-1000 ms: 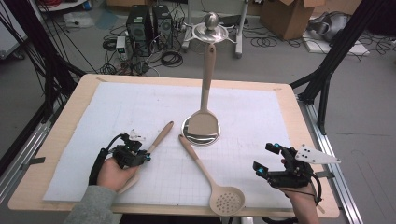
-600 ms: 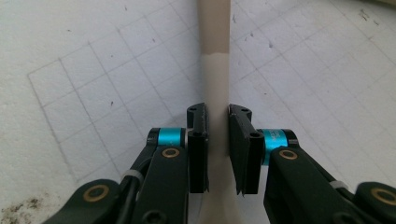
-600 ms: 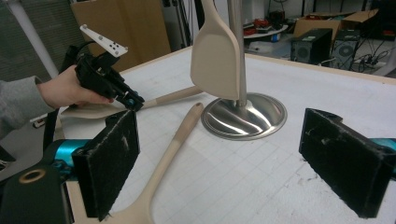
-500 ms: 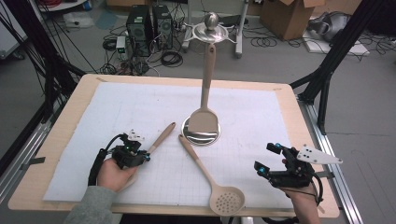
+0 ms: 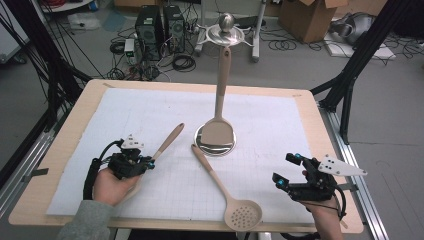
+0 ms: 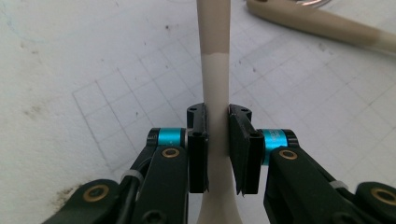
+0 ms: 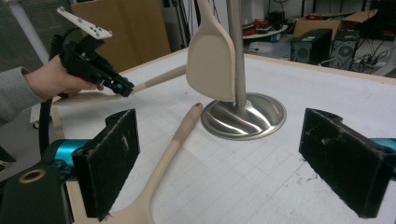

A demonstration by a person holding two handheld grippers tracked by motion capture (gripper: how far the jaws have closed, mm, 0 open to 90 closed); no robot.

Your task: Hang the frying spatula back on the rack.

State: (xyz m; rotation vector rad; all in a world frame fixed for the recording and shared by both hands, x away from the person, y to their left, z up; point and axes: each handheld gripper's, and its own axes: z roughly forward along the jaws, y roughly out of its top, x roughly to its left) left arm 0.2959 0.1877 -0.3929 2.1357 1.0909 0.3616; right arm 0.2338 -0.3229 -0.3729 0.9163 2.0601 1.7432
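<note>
My left gripper (image 5: 148, 161) (image 6: 217, 116) is shut on the handle of a beige utensil (image 5: 167, 142) (image 6: 214, 56). The handle points up-right toward the stand, and its head end is hidden under my hand. A beige slotted spoon (image 5: 220, 185) (image 7: 170, 149) lies flat in the middle of the mat. A beige spatula (image 5: 219, 125) (image 7: 210, 56) hangs on a steel stand (image 5: 216, 146) (image 7: 245, 116). My right gripper (image 5: 285, 169) (image 7: 229, 163) is open near the front right corner, with nothing between its pads. The right gripper view also shows my left gripper (image 7: 126, 87) holding the handle.
A white gridded mat (image 5: 125, 115) covers the wooden table (image 5: 60, 145). Beyond the far edge are computer cases (image 5: 160, 25), cables and cardboard boxes (image 5: 310, 17) on the floor. Black frame legs stand at both sides.
My left gripper has lifted a little with the utensil handle in it, so the handle's tip sits slightly higher. The right gripper has stayed put.
</note>
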